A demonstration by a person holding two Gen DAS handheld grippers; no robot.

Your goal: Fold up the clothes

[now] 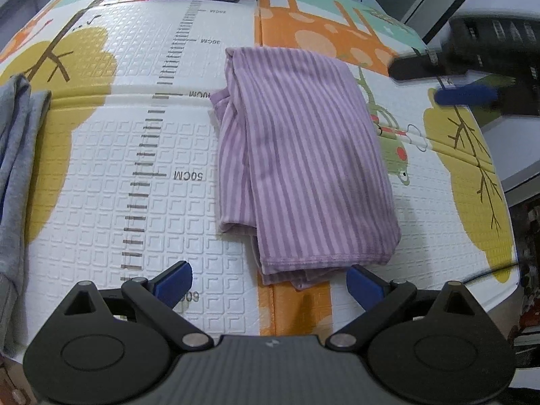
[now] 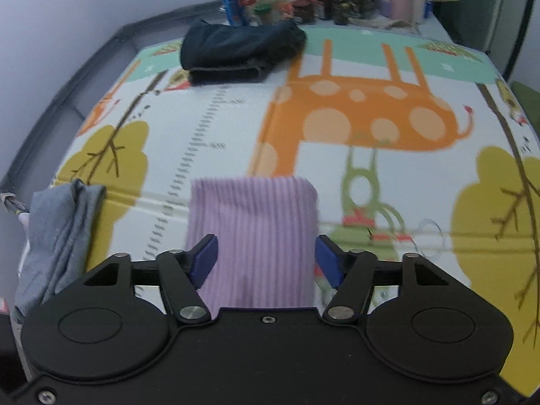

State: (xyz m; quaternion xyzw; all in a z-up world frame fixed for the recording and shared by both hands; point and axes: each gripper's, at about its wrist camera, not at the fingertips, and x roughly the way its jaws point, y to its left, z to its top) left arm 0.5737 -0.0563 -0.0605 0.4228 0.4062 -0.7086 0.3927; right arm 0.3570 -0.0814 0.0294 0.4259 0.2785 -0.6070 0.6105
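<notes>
A purple striped garment (image 1: 300, 155) lies folded into a long rectangle in the middle of the cartoon play mat (image 1: 128, 155). My left gripper (image 1: 270, 285) hovers just in front of the garment's near hem, open, with nothing between its blue pads. In the right wrist view the same garment (image 2: 253, 229) lies below my right gripper (image 2: 266, 260), which is open above it, its pads apart from the cloth. The right gripper (image 1: 479, 84) also shows blurred at the right edge of the left wrist view.
A grey garment (image 1: 17, 168) lies bunched at the mat's left edge. A dark folded garment (image 2: 236, 50) sits at the far end of the mat. Behind it stand a can (image 2: 231, 1), bottles and jars (image 2: 337, 3). The mat's right edge (image 1: 506, 253) drops off.
</notes>
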